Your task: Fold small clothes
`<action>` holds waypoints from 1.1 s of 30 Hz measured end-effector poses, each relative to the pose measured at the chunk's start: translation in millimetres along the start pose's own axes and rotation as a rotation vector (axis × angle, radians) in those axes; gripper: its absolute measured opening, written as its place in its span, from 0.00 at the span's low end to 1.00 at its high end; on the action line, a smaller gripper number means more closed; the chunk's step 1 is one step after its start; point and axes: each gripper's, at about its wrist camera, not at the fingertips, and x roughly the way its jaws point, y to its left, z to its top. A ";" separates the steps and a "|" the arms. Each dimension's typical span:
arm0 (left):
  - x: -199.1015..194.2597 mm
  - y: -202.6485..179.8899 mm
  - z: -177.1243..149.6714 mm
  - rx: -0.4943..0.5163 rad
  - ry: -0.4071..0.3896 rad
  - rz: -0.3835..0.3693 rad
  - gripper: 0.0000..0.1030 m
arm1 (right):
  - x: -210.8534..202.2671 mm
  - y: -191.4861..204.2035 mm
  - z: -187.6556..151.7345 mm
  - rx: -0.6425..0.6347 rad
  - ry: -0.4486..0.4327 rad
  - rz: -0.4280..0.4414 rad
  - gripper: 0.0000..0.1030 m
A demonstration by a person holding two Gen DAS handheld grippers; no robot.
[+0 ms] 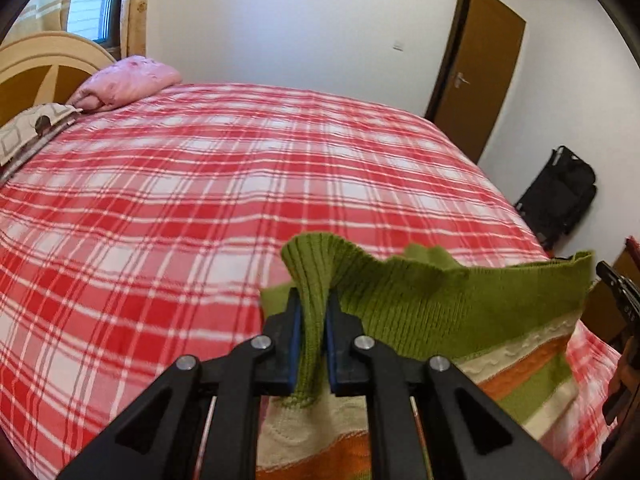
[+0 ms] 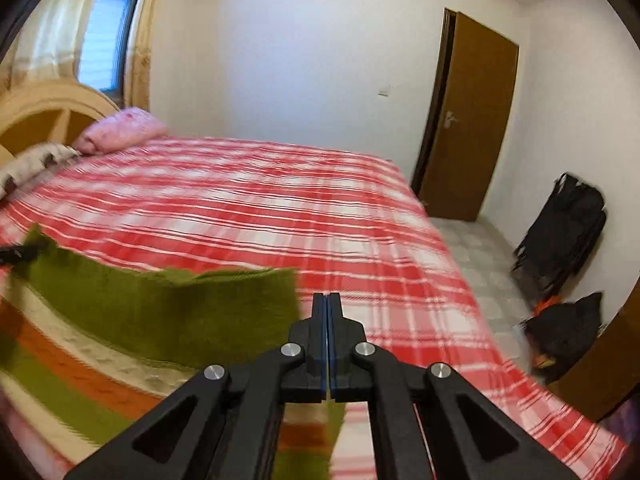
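Sweater (image 1: pixel 460 304), striped green, cream and orange, is lifted by its green ribbed hem above the near side of the bed (image 1: pixel 200 200), the striped body hanging down toward the plaid cover. My left claw (image 1: pixel 314 320) is clamped on a bunched fold of that hem, the knit pinched between the blue pads. I hold it at one corner so the edge stretches straight and the cloth can swing over itself. My right claw (image 2: pixel 328 320) has its pads pressed together with no gap; in its own view the green hem (image 2: pixel 168 312) sits just beside it, and I cannot see cloth between the pads there. From the left view the hem's far end runs to the right claw (image 1: pixel 618 292) at the edge of the picture, so it may be nipping a thin corner, but I cannot confirm that. I judge this as the start of a fold: hem raised, ready to be carried across the bed toward the pink pillow (image 1: pixel 128 82).
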 end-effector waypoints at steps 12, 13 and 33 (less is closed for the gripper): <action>96.7 -1.7 -12.0 0.045 0.135 0.121 0.12 | 72.8 -33.7 -23.6 0.265 0.124 0.198 0.00; 97.6 -0.1 -16.4 0.046 0.139 0.113 0.12 | 75.2 -35.1 -22.5 0.281 0.138 0.235 0.00; 99.8 10.1 -25.5 -0.039 0.103 0.058 0.13 | 122.2 -34.2 -35.8 0.519 0.318 0.481 0.74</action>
